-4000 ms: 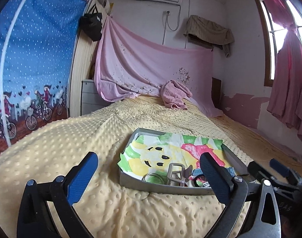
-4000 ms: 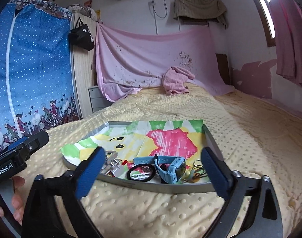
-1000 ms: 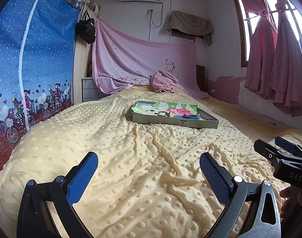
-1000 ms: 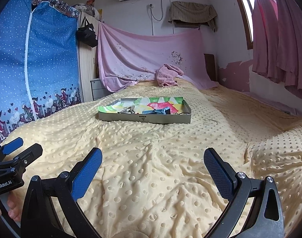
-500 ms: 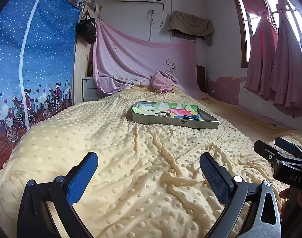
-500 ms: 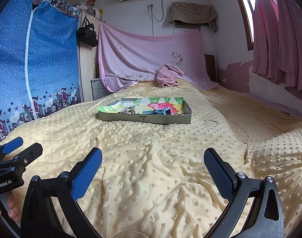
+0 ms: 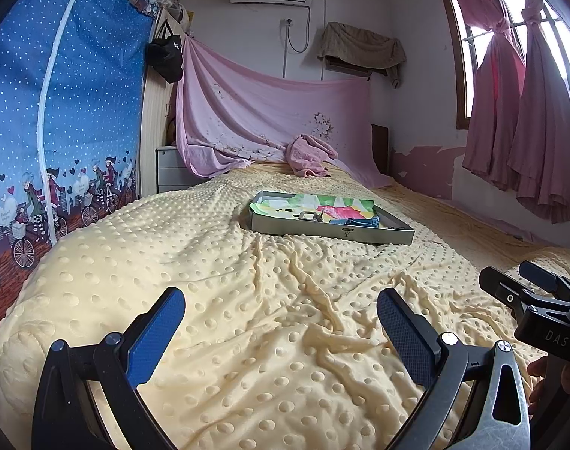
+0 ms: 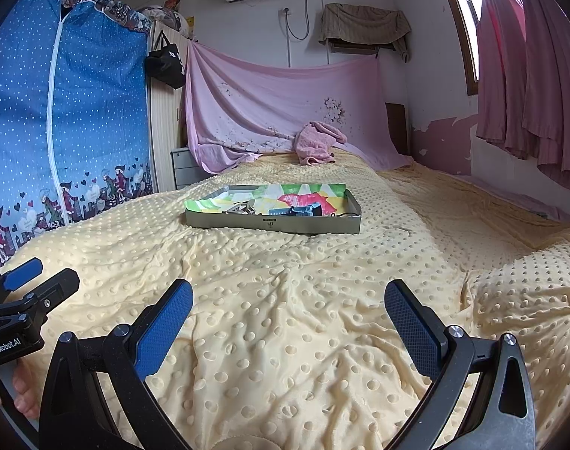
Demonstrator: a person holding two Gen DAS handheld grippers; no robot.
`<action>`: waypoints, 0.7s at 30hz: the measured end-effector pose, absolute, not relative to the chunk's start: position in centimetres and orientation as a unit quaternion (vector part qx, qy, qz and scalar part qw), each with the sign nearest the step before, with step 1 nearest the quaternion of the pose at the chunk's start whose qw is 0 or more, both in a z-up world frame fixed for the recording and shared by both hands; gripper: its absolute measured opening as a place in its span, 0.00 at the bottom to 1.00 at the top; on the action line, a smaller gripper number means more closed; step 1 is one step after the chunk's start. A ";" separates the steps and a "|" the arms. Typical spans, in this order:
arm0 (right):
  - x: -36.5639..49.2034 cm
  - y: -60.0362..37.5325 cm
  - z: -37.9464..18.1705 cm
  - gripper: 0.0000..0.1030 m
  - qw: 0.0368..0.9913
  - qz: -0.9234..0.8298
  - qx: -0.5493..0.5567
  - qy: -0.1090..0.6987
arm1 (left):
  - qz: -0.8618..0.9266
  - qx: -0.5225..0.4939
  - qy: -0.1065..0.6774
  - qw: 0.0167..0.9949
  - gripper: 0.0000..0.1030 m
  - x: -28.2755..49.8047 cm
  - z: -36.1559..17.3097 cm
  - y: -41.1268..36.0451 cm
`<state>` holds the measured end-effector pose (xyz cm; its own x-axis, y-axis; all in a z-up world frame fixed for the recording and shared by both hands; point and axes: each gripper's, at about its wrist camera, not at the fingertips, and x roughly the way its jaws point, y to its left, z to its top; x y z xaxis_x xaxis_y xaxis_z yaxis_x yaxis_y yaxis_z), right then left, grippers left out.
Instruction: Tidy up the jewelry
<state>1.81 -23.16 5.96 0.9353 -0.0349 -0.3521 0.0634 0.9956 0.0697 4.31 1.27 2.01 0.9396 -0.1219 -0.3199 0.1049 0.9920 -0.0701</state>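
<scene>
A shallow grey metal tray point(image 7: 331, 231) point(image 8: 273, 224) lined with a bright cartoon paper rests mid-bed, well ahead of both grippers. Inside it lie a metal clasp piece point(image 7: 308, 216) point(image 8: 240, 208), a blue watch point(image 7: 359, 222) point(image 8: 303, 210) and thin rings near the right end point(image 8: 341, 215). My left gripper point(image 7: 281, 317) stands open over the yellow blanket near the foot of the bed, holding nothing. The right gripper point(image 8: 288, 317) is open and empty too, level with the left one. Each shows at the edge of the other's view point(image 7: 528, 296) point(image 8: 26, 292).
The yellow dotted blanket point(image 7: 247, 318) is rumpled into folds between grippers and tray. A pink towel point(image 7: 309, 155) lies at the head of the bed under a hung pink sheet. A blue fabric wardrobe point(image 7: 60, 131) stands left, pink curtains point(image 7: 521, 112) right. A hand point(image 8: 20, 393) holds the left gripper.
Four seconds ago both grippers hovered right at the tray; they have since pulled far back toward the foot of the bed. Over the last second almost nothing has moved.
</scene>
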 end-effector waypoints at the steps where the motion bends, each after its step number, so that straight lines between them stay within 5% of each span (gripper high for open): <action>1: 1.8 -23.2 5.9 0.98 0.983 -0.025 0.040 0.178 | -0.058 -0.026 0.164 0.984 1.00 4.3 2.0 1.3; 21: 1.7 -23.2 6.0 0.98 0.983 -0.024 0.039 0.176 | -0.058 -0.025 0.163 0.985 1.00 4.3 2.0 1.3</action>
